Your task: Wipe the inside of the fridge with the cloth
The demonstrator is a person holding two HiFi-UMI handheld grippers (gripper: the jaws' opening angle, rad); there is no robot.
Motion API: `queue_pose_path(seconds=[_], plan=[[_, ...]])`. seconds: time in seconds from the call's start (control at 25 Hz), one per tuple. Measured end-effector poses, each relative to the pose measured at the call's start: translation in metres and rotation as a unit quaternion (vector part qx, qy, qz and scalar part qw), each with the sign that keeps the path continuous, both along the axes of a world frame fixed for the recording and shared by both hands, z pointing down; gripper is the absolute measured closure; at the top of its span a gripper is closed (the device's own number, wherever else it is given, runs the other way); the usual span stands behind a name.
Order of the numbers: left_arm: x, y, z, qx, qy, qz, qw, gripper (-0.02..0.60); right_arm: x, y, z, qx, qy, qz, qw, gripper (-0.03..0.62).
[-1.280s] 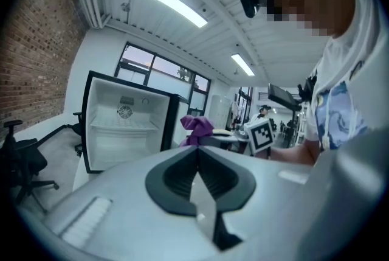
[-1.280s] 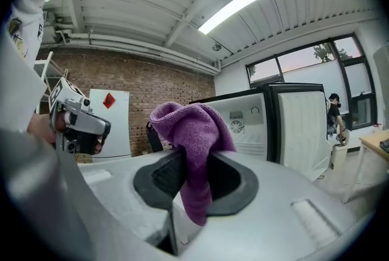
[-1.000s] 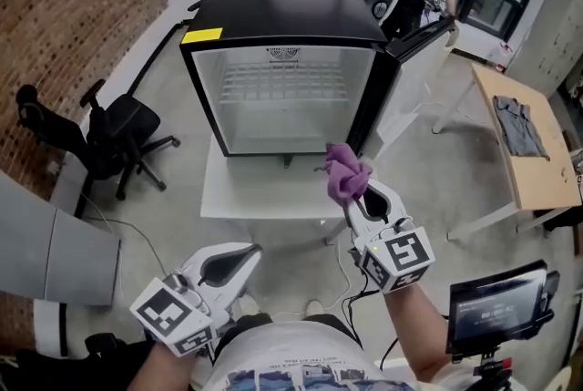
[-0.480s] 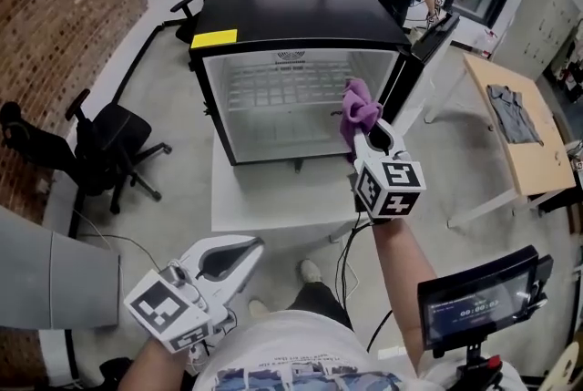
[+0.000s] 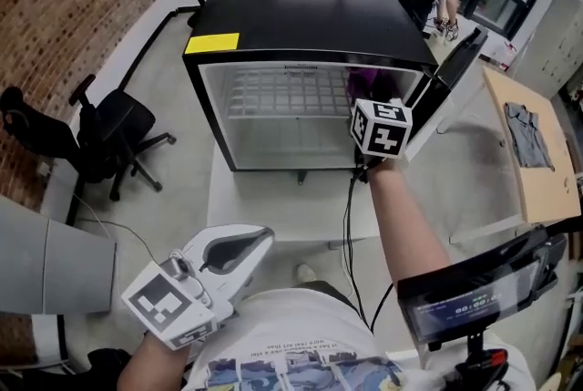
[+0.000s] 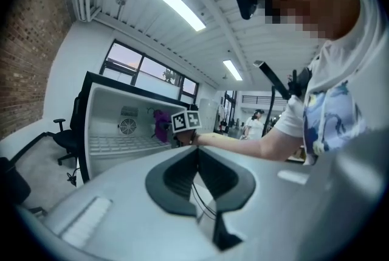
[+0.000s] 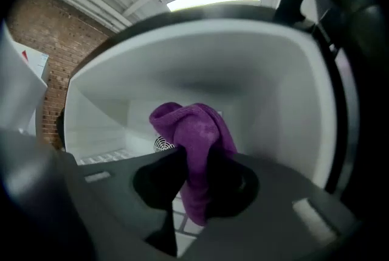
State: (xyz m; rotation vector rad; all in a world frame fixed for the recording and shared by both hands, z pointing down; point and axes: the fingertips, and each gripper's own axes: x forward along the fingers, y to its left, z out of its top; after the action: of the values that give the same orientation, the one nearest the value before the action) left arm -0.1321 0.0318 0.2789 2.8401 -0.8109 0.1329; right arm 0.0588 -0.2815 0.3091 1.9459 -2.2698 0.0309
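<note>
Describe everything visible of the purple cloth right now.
The purple cloth is soft, fleecy-looking fabric bunched into a wad. The right gripper is shut on its middle, a rounded bunch above the jaws, a tail below. It sits inside the open black fridge, within its white interior; contact with any wall is unclear.

Fridge [image 5: 301,15] is carried by low white table [image 5: 273,209], which is set on grey floor [image 5: 173,198]; office chair [image 5: 114,134] is stood on floor, L of fridge.
</note>
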Motion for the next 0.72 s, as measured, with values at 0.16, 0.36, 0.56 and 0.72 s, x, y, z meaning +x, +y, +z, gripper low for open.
queue_pose_path(seconds=[0.16, 0.36, 0.56, 0.72], plan=[[0.005, -0.008, 0.001, 0.004, -0.003, -0.014, 0.9999, 0.577, -0.004, -0.027, 0.012, -0.014, -0.005, 0.001, 1.000, 0.514], [-0.005, -0.017, 0.003, 0.001, -0.013, -0.036, 0.9993, 0.577, -0.022, -0.051, 0.015, -0.021, -0.012, -0.008, 1.000, 0.514], [-0.016, -0.018, 0.006, -0.007, -0.013, -0.054, 0.9984, 0.577, -0.051, -0.069, 0.015, -0.020, -0.010, -0.033, 0.999, 0.514], [-0.020, -0.018, -0.002, -0.014, 0.007, -0.067, 0.9976, 0.577, -0.078, -0.074, 0.013, -0.019, -0.008, -0.055, 0.998, 0.514]])
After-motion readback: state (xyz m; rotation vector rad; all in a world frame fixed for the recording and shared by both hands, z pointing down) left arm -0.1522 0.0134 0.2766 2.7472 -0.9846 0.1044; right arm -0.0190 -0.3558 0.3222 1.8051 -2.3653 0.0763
